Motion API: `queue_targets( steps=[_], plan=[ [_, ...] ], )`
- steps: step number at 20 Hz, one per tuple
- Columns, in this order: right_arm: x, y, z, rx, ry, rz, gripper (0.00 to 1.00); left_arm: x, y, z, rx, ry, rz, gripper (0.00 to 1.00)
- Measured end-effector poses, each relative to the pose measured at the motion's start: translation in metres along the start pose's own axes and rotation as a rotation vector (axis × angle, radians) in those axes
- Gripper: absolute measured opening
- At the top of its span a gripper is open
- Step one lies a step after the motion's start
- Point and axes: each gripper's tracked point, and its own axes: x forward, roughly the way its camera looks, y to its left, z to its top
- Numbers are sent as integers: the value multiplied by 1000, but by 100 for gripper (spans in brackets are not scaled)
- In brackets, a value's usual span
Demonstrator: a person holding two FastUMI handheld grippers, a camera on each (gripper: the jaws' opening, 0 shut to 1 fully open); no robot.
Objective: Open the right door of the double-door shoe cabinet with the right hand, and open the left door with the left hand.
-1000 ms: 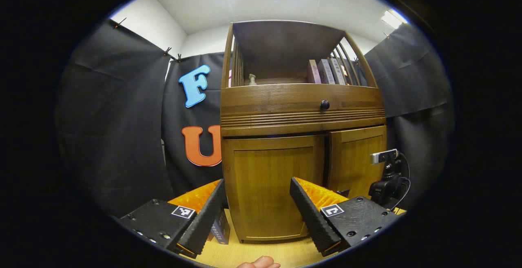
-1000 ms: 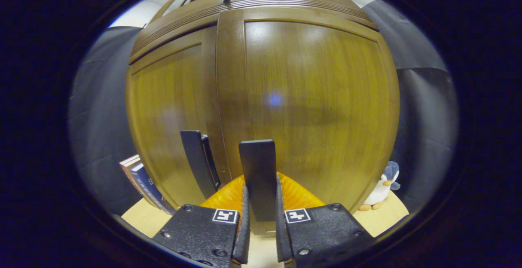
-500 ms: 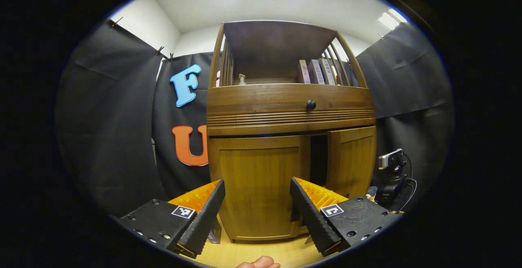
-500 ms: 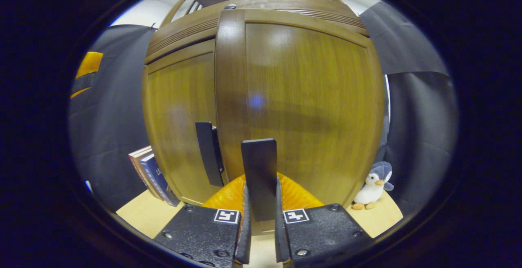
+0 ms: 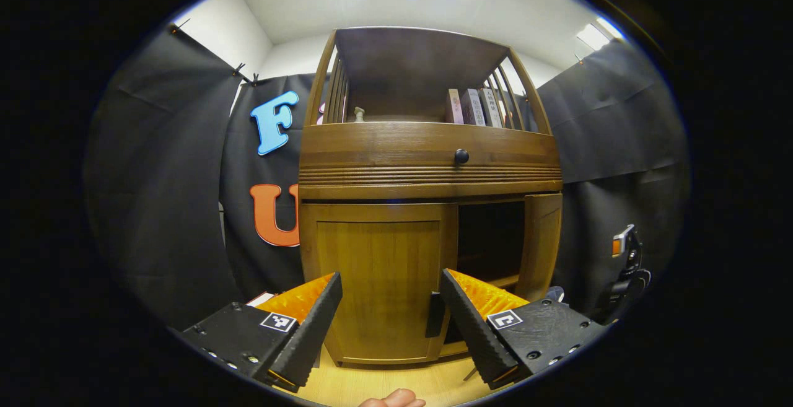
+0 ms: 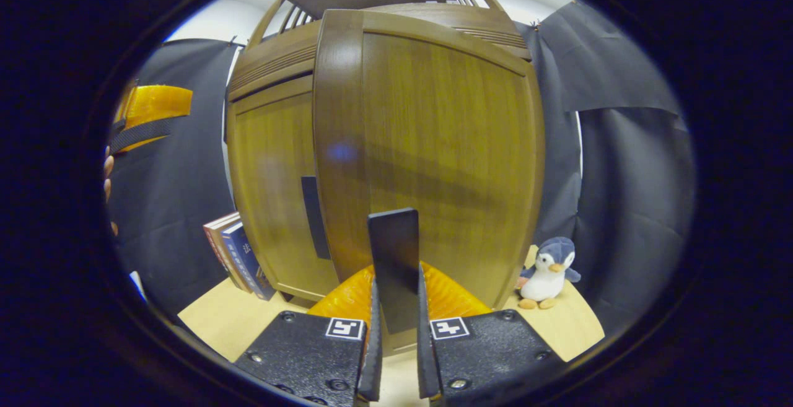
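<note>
Your right tool [image 6: 394, 357] is clamped on the dark handle [image 6: 393, 264] of the right door [image 6: 433, 159], which fills the centre of the right gripper view and stands partly swung out. Your left tool [image 5: 390, 326] hangs with fingers apart before the closed left door [image 5: 378, 277], lower centre of the left gripper view. I judge the right door's swing is the step in hand; next, close on the left door's handle [image 5: 433, 314] and pull.

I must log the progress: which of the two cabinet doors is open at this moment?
The right door is open: it stands swung outward, with the dark inside beside it. The right gripper is shut on its handle. The left door lies flush, closed.
</note>
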Motion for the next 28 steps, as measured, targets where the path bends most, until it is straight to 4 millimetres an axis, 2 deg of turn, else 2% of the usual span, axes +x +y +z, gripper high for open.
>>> queue_targets(
  steps=[3, 4, 5, 6, 7, 8, 13, 20, 28],
  plan=[
    [-15, -11, -3, -1, -1, -9, 26, 3, -7, -5, -6, 8, -22, 100],
    [-21, -15, -5, -3, -1, -15, 26, 3, -9, -6, -9, 11, -30, 96],
    [-26, -20, -5, -1, -1, -24, 26, 4, -10, -9, -12, 17, -38, 96],
    [-32, -24, -7, 1, 1, -35, 26, 5, -12, -10, -15, 22, -46, 100],
    [-38, -29, -7, -5, 8, -48, 26, 7, -15, -13, -20, 30, -54, 100],
    [-43, -34, -9, -9, 16, -63, 25, 9, -20, -14, -27, 37, -64, 96],
    [-71, -61, -14, 3, 19, -132, 21, 16, -41, -14, -20, 38, -110, 96],
    [-90, -91, -20, 50, 26, -195, 15, 26, -73, -29, -44, 83, -167, 96],
    [-108, -137, -18, 135, 59, -281, 6, 38, -93, -42, -20, 98, -176, 96]
  ],
)
